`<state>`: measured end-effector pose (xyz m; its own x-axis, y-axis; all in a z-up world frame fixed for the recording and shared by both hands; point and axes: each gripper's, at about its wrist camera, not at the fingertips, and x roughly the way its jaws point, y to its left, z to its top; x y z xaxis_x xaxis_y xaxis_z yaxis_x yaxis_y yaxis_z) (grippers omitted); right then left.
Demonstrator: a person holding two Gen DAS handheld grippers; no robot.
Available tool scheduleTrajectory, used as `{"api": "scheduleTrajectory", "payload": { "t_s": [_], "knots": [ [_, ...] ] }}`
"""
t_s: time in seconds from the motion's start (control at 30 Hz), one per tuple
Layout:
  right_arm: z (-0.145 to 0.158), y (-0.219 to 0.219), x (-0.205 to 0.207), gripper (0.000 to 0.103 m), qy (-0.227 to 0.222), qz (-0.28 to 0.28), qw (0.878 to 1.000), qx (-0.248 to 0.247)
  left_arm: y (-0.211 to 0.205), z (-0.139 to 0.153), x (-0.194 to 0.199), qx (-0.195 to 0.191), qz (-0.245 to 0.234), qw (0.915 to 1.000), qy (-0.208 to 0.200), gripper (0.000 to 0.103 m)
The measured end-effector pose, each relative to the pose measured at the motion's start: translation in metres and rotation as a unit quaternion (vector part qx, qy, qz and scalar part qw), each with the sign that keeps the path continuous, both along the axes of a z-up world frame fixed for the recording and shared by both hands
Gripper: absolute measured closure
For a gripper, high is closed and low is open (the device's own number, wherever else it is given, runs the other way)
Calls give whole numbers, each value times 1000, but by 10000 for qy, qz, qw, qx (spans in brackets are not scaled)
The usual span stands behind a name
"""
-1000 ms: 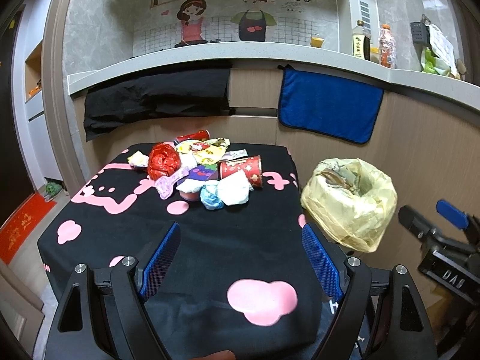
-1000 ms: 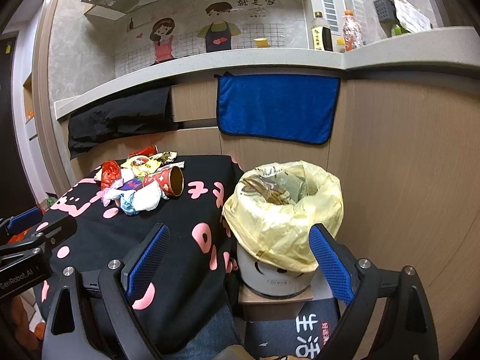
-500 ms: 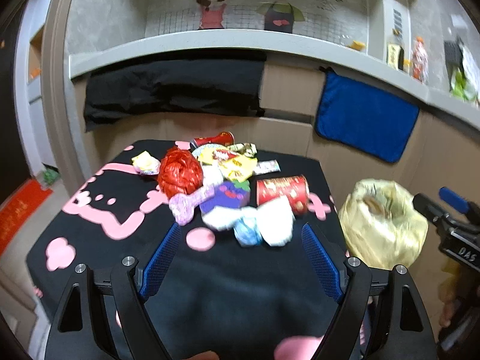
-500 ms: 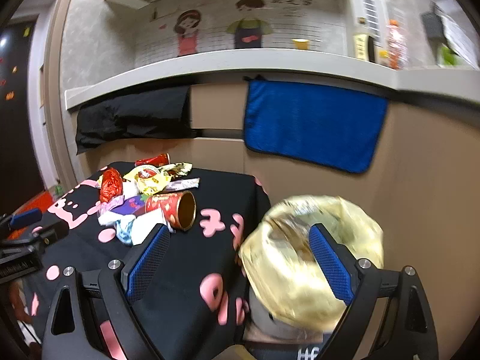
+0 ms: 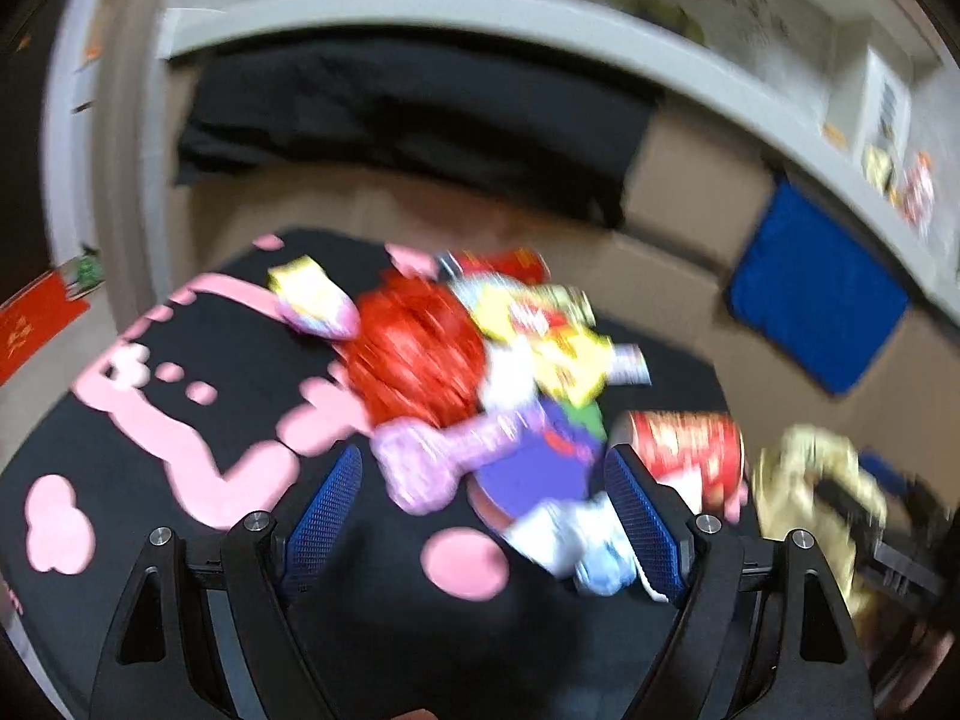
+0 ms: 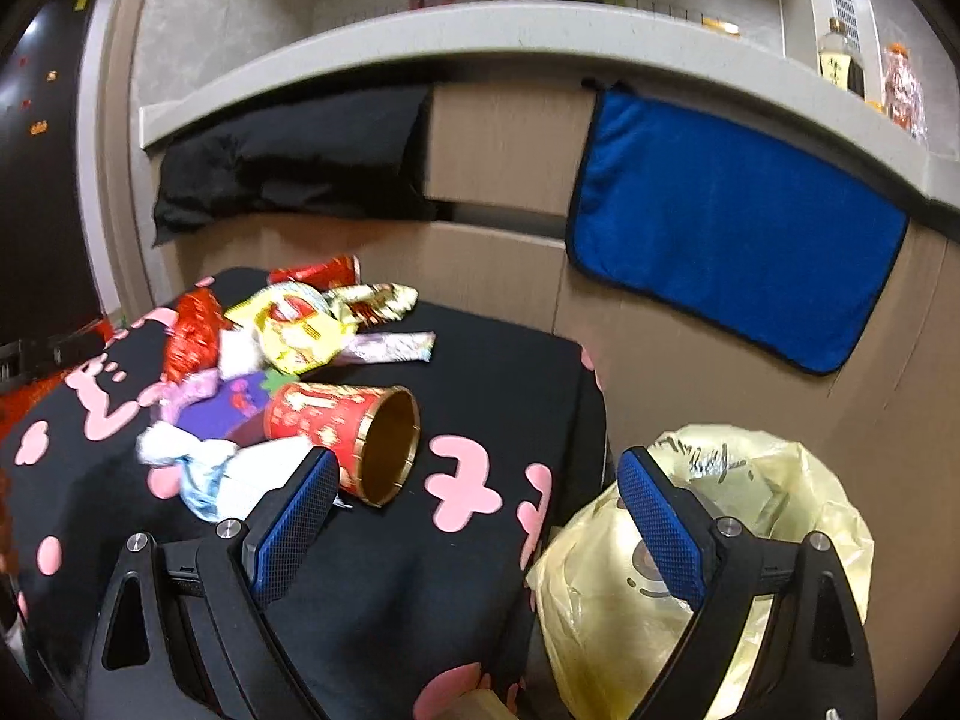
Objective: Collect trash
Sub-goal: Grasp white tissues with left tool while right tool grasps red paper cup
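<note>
Both jaws wide open & empty; trash pile [image 5: 510, 396] just ahead of left, red cup [image 6: 342, 426] by right.

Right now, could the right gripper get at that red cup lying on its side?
Probably yes. The right gripper is open, and the red cup lies just ahead of its left finger, gold mouth facing it, nothing between them.

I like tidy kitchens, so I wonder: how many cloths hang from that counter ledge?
2: a black cloth hangs at the left, behind the table, and a blue cloth hangs at the right, above the yellow-bagged bin. None seems hidden.
</note>
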<state>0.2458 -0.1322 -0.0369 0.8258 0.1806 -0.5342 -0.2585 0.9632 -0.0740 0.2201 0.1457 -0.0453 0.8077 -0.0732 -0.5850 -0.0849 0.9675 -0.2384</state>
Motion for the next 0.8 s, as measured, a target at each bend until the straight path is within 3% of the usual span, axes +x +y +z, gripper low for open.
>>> {"api": "scheduleTrajectory", "payload": {
  "t_s": [0.13, 0.3, 0.43, 0.57, 0.63, 0.7, 0.8],
  "knots": [
    [-8, -16, 13, 10, 182, -240, 9994, 169, -33, -19, 10, 33, -418, 9988, 241, 20],
    [-16, -33, 19, 10, 378, -353, 9983, 277, -45, -37, 27, -198, -309, 9968, 707, 22],
    [-26, -41, 14, 10, 405, -392, 9981, 230, -48, -48, 34, -548, -419, 9928, 976, 38],
    [-34, -41, 12, 10, 505, -345, 9977, 286, -52, -55, 39, -742, -398, 9892, 1199, 46],
    [-34, -40, 13, 10, 522, -300, 9978, 293, -50, -55, 40, -1034, -495, 9855, 1253, 70],
    [-30, -36, 13, 10, 470, -236, 9983, 269, -48, -49, 35, -1139, -570, 9847, 1192, 72],
    [-19, -24, 18, 10, 432, 120, 9985, 315, -41, -37, 21, -968, -597, 9888, 965, 72]
  ]
}}
